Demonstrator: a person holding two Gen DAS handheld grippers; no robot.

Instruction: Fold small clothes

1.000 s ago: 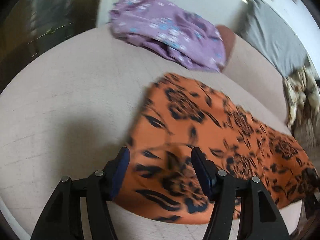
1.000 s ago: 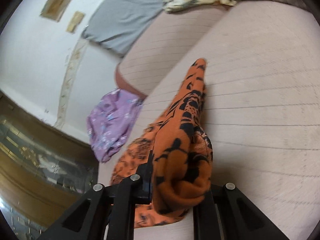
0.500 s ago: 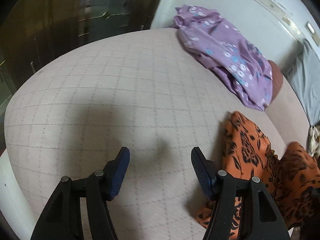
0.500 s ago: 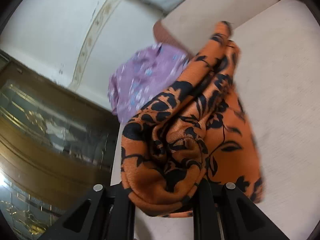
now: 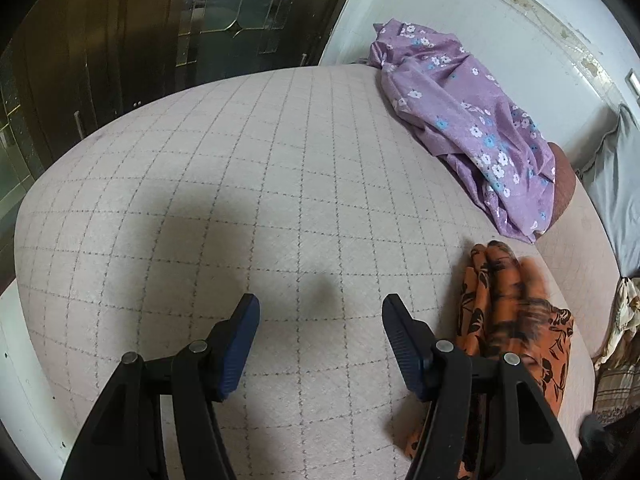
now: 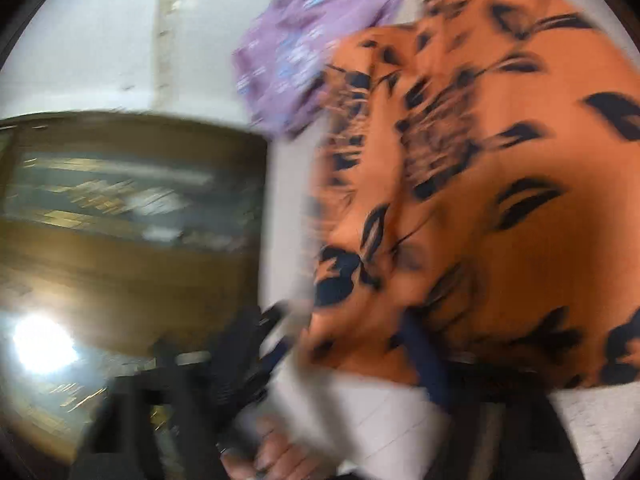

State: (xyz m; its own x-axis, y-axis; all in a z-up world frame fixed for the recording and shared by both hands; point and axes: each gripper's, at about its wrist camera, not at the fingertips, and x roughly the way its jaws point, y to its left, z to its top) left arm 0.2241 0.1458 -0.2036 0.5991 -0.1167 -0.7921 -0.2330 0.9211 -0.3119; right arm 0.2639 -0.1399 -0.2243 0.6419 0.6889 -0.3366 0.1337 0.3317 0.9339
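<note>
Orange garment right of left gripper jaws

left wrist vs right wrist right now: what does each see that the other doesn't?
Left wrist only: the open, empty left gripper over the checked bed cover, a grey pillow, and where the clothes lie.
Right wrist only: the orange floral cloth close up, filling the frame, and the right gripper, too blurred to tell whether it is shut.
Both: the orange floral cloth, the purple floral garment, the white wall and the dark wooden door.
</note>
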